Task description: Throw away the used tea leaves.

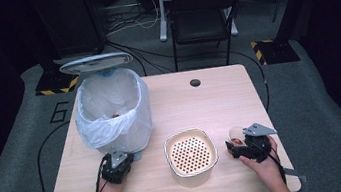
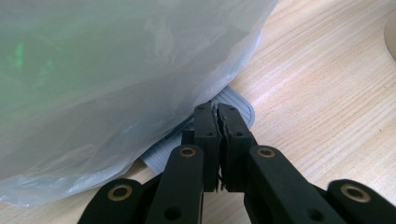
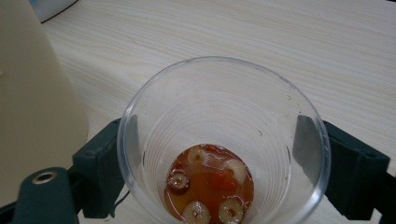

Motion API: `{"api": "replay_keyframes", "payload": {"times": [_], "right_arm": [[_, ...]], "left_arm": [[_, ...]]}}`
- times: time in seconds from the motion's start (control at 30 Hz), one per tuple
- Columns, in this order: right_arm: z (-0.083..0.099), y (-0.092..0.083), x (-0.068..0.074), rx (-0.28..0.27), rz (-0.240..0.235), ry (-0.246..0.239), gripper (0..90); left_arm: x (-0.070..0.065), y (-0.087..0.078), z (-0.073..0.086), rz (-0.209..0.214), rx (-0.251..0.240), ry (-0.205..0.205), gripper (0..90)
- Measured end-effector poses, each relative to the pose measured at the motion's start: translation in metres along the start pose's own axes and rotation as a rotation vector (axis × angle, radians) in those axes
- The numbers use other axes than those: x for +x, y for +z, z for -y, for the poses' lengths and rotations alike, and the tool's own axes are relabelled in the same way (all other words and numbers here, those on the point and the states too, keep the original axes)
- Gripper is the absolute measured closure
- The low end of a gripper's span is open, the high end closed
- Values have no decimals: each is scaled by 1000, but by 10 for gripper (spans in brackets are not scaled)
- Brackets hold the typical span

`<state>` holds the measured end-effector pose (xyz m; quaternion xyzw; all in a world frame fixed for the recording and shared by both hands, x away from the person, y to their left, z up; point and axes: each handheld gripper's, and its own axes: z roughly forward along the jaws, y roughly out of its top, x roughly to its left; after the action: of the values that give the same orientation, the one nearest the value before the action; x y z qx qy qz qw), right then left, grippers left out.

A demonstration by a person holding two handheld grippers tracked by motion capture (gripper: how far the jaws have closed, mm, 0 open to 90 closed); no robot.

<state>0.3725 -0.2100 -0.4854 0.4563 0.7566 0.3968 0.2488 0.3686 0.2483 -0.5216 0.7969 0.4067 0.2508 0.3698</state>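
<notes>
At the lower right of the high view, a clear thin-walled plastic cup (image 1: 236, 138) is seen standing on the pale wooden bench (image 1: 219, 94), just right of a cream bowl with a perforated strainer insert (image 1: 191, 152). The cup is flanked by the right gripper (image 1: 236, 147), and in the right gripper view its black jaws are seen on either side of the cup (image 3: 223, 144), against its wall or very nearly so; whether the wall is already pressed cannot be told, and no dent is visible. A shallow layer of amber liquid with pale round slices and red bits (image 3: 209, 189) is seen at the cup's bottom.

The cup is judged to be light, flexible and easily crushed, with a smooth wall that may slip. A gentle hold at mid-height across the wall is advised, with the cup kept upright so the liquid is not spilled.

At the lower left of the high view, the left gripper (image 1: 115, 164) is seen at the foot of a bin lined with a translucent white plastic bag (image 1: 112, 111), whose round lid (image 1: 95, 62) is raised. In the left gripper view its jaws are pressed together, nothing between them, over the bin's grey ribbed pedal (image 2: 236, 105).
</notes>
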Motion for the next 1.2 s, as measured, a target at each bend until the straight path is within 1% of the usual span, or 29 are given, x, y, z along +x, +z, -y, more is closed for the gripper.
{"api": "replay_keyframes", "payload": {"times": [0.03, 0.17, 0.33, 0.37, 0.4, 0.53, 0.57, 0.63, 0.67, 0.7, 0.73, 0.77, 0.87, 1.0, 1.13, 1.17, 1.2], "right_arm": [[0, 1, -1, 4, -4, -8, 148], [1, 3, -1, 9, -7, -4, 189], [3, 4, -3, 0, -16, -4, 284], [3, 4, -3, 0, -23, 3, 289], [2, 4, -3, 1, -23, -7, 290], [2, 4, -4, 0, -39, 0, 291], [2, 4, -3, 2, -34, 1, 295], [1, 4, -3, 4, -41, -7, 296], [1, 3, -2, 10, -38, -7, 296], [0, 4, -2, 8, -41, -12, 295], [-1, 3, -1, 13, -43, -10, 295], [-1, 2, -1, 4, -43, -15, 295], [-5, 0, 0, -1, -47, -9, 295], [-10, -2, 1, -16, -52, -18, 296], [-19, -4, 4, -32, -57, -48, 306], [-21, -4, 5, -26, -61, -62, 308], [-23, -3, 6, -33, -63, -63, 310]], "left_arm": [[0, 0, 0, 2, 1, 1, 869], [0, 0, 0, -2, 0, 2, 869], [0, 0, 0, -2, -1, 3, 869], [0, 0, 0, 1, -1, 0, 869], [0, 0, 0, 0, -1, 0, 869], [0, 0, 0, 0, 0, 2, 869], [0, 0, 0, -6, 0, 10, 869], [0, 0, 0, -15, 1, 21, 869], [0, -1, 0, -12, 3, 21, 869], [0, 0, 0, -15, -5, 14, 869], [0, 0, 0, -17, -4, 17, 869], [0, 0, 0, -22, -3, 25, 869], [0, 0, 0, -22, -5, 24, 869], [0, 0, 0, -22, -5, 24, 869], [0, 0, 0, -22, -6, 22, 869], [0, 0, 0, -22, -4, 23, 869], [0, 0, 0, -21, -5, 21, 869]]}}
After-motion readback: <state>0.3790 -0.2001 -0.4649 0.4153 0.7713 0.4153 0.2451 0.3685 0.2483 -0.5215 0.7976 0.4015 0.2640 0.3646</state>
